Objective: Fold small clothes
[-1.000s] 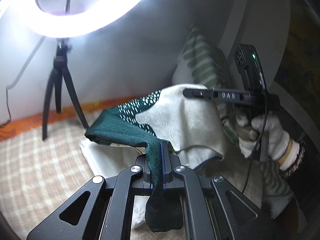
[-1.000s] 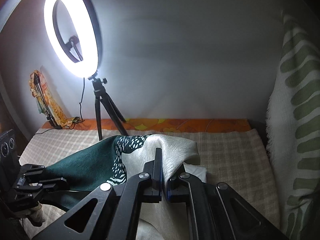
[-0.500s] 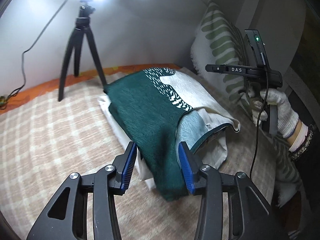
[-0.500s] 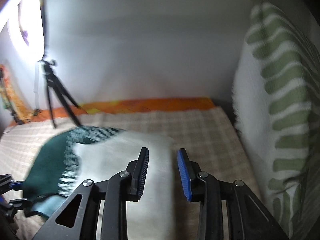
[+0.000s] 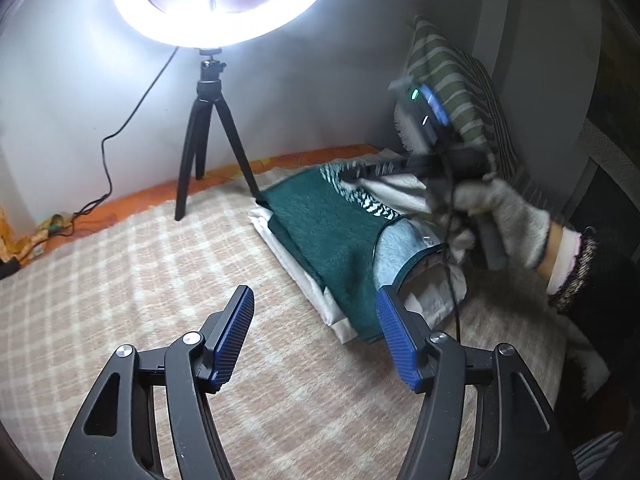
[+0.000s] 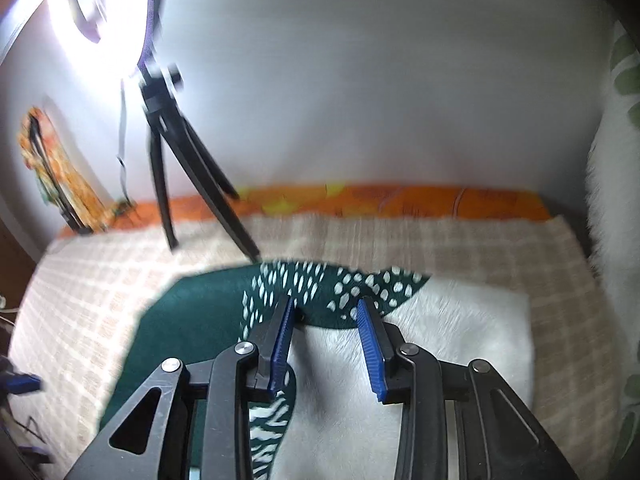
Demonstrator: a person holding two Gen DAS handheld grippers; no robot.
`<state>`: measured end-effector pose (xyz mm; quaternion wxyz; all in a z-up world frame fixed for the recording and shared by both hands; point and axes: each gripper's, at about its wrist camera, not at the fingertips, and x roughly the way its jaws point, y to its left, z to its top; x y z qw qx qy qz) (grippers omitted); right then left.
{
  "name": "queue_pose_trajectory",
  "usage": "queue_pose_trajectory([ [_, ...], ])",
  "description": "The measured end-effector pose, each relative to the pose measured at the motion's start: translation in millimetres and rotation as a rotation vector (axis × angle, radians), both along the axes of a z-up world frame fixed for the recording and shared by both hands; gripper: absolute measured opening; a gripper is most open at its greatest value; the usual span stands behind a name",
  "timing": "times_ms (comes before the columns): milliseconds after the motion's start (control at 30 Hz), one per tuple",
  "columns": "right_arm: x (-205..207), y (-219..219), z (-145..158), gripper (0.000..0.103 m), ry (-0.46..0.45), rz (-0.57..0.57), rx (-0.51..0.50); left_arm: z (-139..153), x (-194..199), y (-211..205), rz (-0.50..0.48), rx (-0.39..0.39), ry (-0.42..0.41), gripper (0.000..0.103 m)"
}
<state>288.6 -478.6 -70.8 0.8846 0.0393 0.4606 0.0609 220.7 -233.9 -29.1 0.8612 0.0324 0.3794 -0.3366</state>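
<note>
Checked beige blanket (image 5: 120, 280) covers the bed. Nearest, the left gripper (image 5: 316, 336), fingers just opened wide, grips nothing. Beyond lies the folded green-and-cream garment (image 5: 332, 240) on white cloth (image 5: 288, 252); the right gripper (image 6: 326, 344) hovers over it, fingers parted, released.

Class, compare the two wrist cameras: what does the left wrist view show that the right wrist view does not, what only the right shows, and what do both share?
Only the left view: the right gripper from outside in a gloved hand, the white pile under the green cloth, and the whole ring light.

Only the right view: the orange fabric by the wall.

Both: the green cloth, tripod, checked blanket, striped pillow. Both grippers, just opening, hold nothing.
</note>
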Motion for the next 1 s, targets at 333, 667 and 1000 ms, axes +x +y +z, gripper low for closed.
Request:
queue_pose_trajectory([
  [333, -12, 4, -37, 0.035, -0.012, 0.001, -0.004, 1, -5, 13, 0.027, 0.009, 0.009, 0.063],
  [667, -42, 8, 14, 0.042, -0.081, -0.097, 0.019, 35, -35, 28, 0.044, 0.002, -0.040, 0.064],
  [1000, -114, 37, 80, 0.074, -0.196, -0.143, -0.006, 72, -81, 54, 0.056, -0.047, -0.087, 0.074],
])
